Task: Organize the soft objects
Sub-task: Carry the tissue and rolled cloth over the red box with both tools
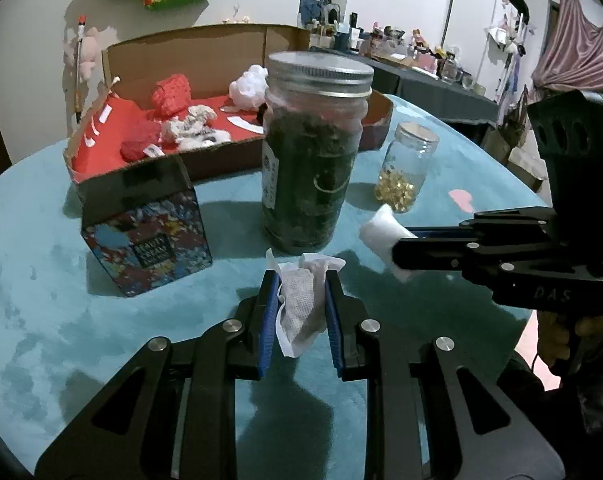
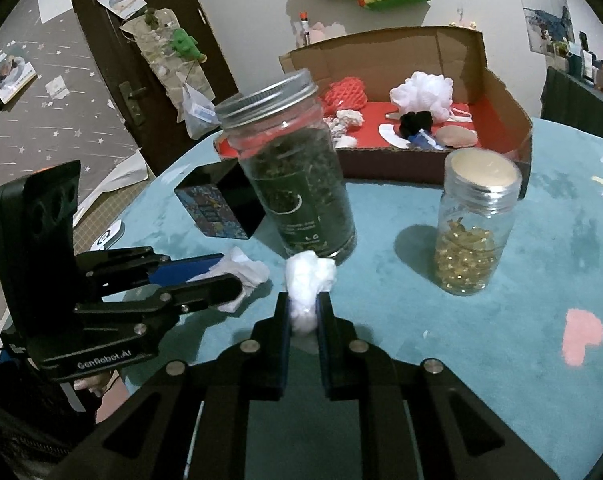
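- White mesh pouch [image 1: 299, 304]: a limp cloth sachet, pinched between the blue pads of the left gripper [image 1: 300, 280] at 6 o'clock in the left wrist view, hanging above the teal tablecloth [image 1: 61, 320]. In the right wrist view it shows as crumpled white cloth [image 2: 243, 274] at the left gripper's [image 2: 225, 274] tips, at 9 o'clock.
- White cotton wad [image 2: 307, 284]: clamped between the fingers of the right gripper [image 2: 302, 300], its fluffy top bulging above the tips, at 6 o'clock in the right wrist view. From the left wrist camera the same wad [image 1: 383, 232] sits at the end of the right gripper [image 1: 397, 254], at 3 o'clock.
- Both tools are clenched, each grasping its own soft piece; the two pieces are near each other but apart.
- Tall jar [image 2: 291, 168] with dark dried leaves and a metal lid stands just behind both pieces, at 12 o'clock.
- Small jar [image 2: 471, 224] of golden capsules stands at 2 o'clock from the wad.
- Patterned box [image 1: 149, 236] stands at 10 o'clock from the pouch.
- Cardboard tray [image 2: 505, 92] with a red lining lies at the far side of the table, holding a red net sponge [image 2: 347, 94], a white bath puff [image 2: 423, 92], a black scrunchie [image 2: 415, 122] and other small soft bits.
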Tool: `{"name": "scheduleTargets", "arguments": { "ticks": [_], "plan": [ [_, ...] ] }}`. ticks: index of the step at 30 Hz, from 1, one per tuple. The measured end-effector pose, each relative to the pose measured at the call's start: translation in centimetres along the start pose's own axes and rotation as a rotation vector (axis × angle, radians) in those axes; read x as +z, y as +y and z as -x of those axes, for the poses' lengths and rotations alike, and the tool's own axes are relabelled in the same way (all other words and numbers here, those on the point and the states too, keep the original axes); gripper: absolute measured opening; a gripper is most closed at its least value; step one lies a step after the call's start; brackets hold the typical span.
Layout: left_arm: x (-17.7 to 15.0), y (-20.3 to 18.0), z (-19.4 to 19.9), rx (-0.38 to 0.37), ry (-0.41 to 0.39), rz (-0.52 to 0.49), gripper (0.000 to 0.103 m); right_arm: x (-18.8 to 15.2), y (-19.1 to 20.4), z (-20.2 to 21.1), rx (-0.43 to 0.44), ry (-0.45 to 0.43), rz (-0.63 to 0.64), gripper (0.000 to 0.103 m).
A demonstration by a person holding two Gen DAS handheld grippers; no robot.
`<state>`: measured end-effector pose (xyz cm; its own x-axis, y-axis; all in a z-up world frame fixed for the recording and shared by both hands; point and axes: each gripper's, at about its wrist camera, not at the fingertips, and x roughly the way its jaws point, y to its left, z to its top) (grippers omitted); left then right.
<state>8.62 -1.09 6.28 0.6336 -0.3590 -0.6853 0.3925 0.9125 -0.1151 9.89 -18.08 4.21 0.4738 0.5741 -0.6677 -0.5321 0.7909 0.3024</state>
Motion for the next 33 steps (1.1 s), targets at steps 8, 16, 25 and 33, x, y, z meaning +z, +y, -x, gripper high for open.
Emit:
{"name": "scheduleTargets", "arguments": {
  "ticks": [8,16,25,33],
  "plan": [
    [0.8,0.8,1.8,0.036,-0.034,-0.003,0.021,0.3,-0.5,1.7,-0.027,-0.028,-0.003,0.013],
    [1.9,2.6,3.4,0.081,-0.068,0.011,0.021,0.8,-1.4,4.1,-0.077,-0.066,-0.001,0.013],
    [3.8,4.9,3.8,0.095,-0.082,0.033,0.021,2.3,-2.7,6.4,-0.124,-0.111,0.001,0.013],
    [6.0,5.9,2.6,0.067,-0.058,0.023,0.021,4.7,-3.9,7.1,-0.14,-0.13,0.014,0.013]
  ]
}}
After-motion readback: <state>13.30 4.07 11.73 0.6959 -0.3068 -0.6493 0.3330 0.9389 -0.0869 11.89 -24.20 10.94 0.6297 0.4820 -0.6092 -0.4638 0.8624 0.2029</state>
